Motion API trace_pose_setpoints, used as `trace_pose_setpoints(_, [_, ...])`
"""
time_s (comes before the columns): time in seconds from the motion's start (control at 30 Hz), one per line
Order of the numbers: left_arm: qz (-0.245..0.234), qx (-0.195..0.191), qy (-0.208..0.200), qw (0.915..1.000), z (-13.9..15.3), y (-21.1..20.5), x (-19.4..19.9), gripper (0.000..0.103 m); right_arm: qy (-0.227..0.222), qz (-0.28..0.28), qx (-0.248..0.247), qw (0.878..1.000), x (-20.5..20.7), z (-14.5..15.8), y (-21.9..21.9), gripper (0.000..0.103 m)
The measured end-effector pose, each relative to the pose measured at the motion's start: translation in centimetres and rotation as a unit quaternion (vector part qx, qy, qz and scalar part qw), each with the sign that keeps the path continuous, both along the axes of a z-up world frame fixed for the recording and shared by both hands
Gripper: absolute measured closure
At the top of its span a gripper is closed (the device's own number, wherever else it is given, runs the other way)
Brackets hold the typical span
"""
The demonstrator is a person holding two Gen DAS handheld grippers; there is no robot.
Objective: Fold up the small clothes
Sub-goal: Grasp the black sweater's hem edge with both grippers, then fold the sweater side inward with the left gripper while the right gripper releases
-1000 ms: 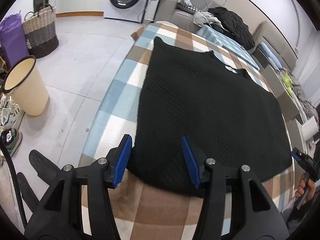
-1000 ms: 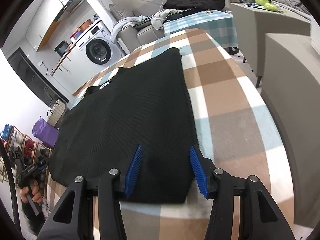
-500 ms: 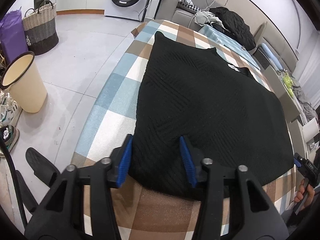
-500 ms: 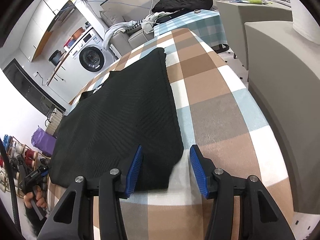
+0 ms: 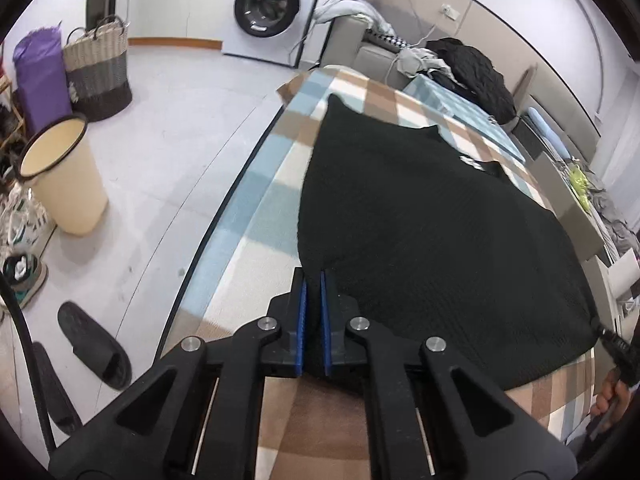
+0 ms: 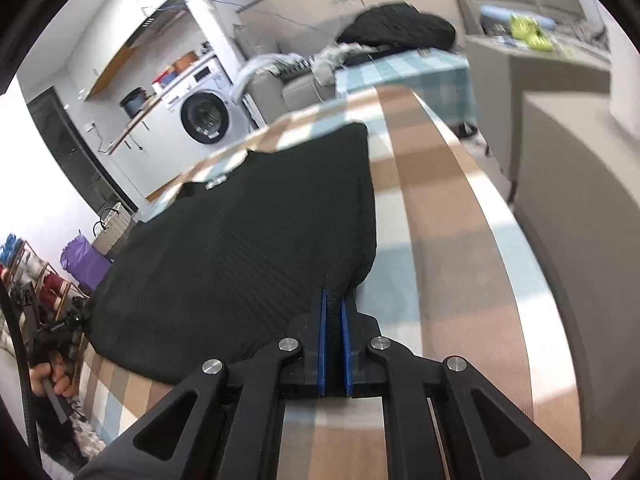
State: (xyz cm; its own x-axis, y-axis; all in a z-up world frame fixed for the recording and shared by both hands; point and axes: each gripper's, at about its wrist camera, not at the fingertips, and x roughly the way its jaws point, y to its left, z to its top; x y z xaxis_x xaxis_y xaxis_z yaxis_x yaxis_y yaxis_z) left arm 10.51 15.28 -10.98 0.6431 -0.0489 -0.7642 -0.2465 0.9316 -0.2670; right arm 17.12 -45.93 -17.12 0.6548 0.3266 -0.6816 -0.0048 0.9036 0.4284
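A black knit garment [image 5: 432, 220] lies spread flat on a bench covered with a brown, blue and white checked cloth [image 5: 256, 216], its neckline with a small white label toward the far end and its hem toward the cameras. The left hand-held gripper [image 5: 313, 284] is clenched on the near left corner of the hem, its blue pads [image 5: 303, 320] pressed together with a thin fold of black fabric between them; the rest of the garment stretches away ahead and to the right of it. The right hand-held gripper [image 6: 333, 304] is likewise clenched on the near right corner of the black knit garment [image 6: 248, 248], where the cloth bunches and rises slightly off the checked cloth [image 6: 440, 240] just in front of the fingers [image 6: 322, 344]. From that view the garment extends ahead and to the left, with bare checked cover to the right of the gripper. On the floor to the left of the bench stand a cream bin [image 5: 64, 176], a woven laundry basket [image 5: 98, 68] and a black slipper [image 5: 94, 344], and a washing machine [image 5: 272, 4] sits against the far wall. A dark jacket [image 5: 472, 72] lies heaped on a sofa beyond the bench.
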Motion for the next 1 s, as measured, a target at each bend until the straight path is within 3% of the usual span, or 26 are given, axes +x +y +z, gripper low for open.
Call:
trace_pose_setpoints(0.17, [-0.007, 0.008, 0.011, 0.9999, -0.5, 0.0, -0.1, 0.098, 0.033, -0.004, -0.003, 0.999, -0.8, -1.1, 0.3, 0.096])
trace_pose_setpoints(0.2, [-0.006, 0.003, 0.010, 0.9999, -0.4, 0.2, -0.2, 0.098, 0.034, -0.008, -0.007, 0.999, -0.8, -0.8, 0.2, 0.092])
trace_pose_setpoints(0.3, [0.003, -0.010, 0.023, 0.9997, -0.4, 0.8, -0.2, 0.091, 0.016, -0.029, -0.012, 0.999, -0.8, 0.6, -0.4, 0.068])
trace_pose_setpoints(0.37, [0.014, -0.026, 0.023, 0.9993, -0.3, 1.4, -0.8, 0.080, -0.004, -0.039, -0.001, 0.999, -0.8, 1.8, -0.8, 0.066])
trace_pose_setpoints(0.43, [0.022, -0.038, 0.015, 0.9989, 0.0, 1.7, -1.7, 0.076, -0.014, -0.034, -0.007, 0.999, -0.5, 2.9, -0.2, 0.064])
trace_pose_setpoints(0.67, [0.031, -0.096, -0.005, 0.9949, 0.3, 1.6, -5.1, 0.055, -0.030, 0.016, 0.020, 0.999, 1.6, 4.1, 4.7, 0.051])
trace_pose_setpoints(0.73, [0.032, -0.115, -0.001, 0.9928, -0.1, 1.2, -5.7, 0.055, -0.026, 0.043, 0.030, 0.998, 2.2, 3.6, 7.0, 0.045])
trace_pose_setpoints(1.0, [0.008, -0.181, 0.020, 0.9833, -2.1, -1.1, -4.9, 0.055, -0.013, 0.106, 0.038, 0.994, 2.5, 2.4, 12.3, 0.045])
